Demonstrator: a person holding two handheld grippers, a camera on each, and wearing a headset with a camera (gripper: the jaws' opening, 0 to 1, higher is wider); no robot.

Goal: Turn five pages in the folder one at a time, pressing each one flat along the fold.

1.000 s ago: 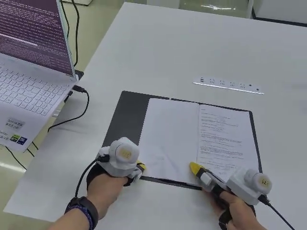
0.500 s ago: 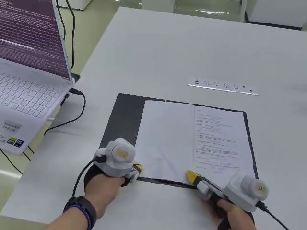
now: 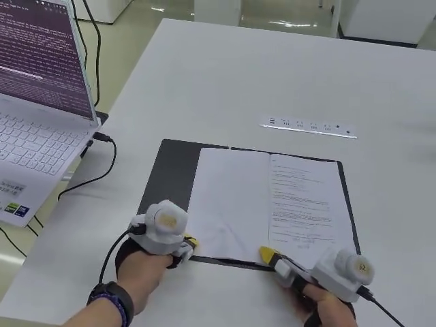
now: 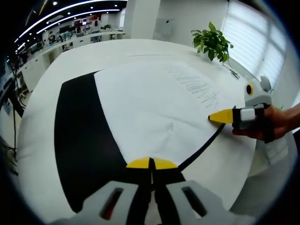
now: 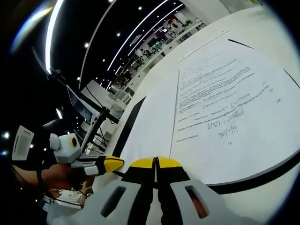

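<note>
White table (image 3: 225,75) carries the open folder (image 3: 170,170), unmoved since before. Left gripper (image 3: 189,242) and right gripper (image 3: 266,255) stay at its near edge, both pairs of fingers (image 4: 138,163) pressed together.

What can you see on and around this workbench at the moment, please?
white workbench: one, white, under everything.
open black folder: one, black, at the bench's near edge.
blank white page: one, white, left of the fold.
printed white page: one, white with black text, right of the fold.
white power strip: one, white, beyond the folder.
open white laptop: one, white, purple screen, far left.
black cables: several, black, beside the laptop.
green potted plant: one, green, background.
left gripper: one, white with yellow tips, shut, at the blank page's bottom edge.
right gripper: one, same colours, shut, at the folder's bottom edge near the fold.
</note>
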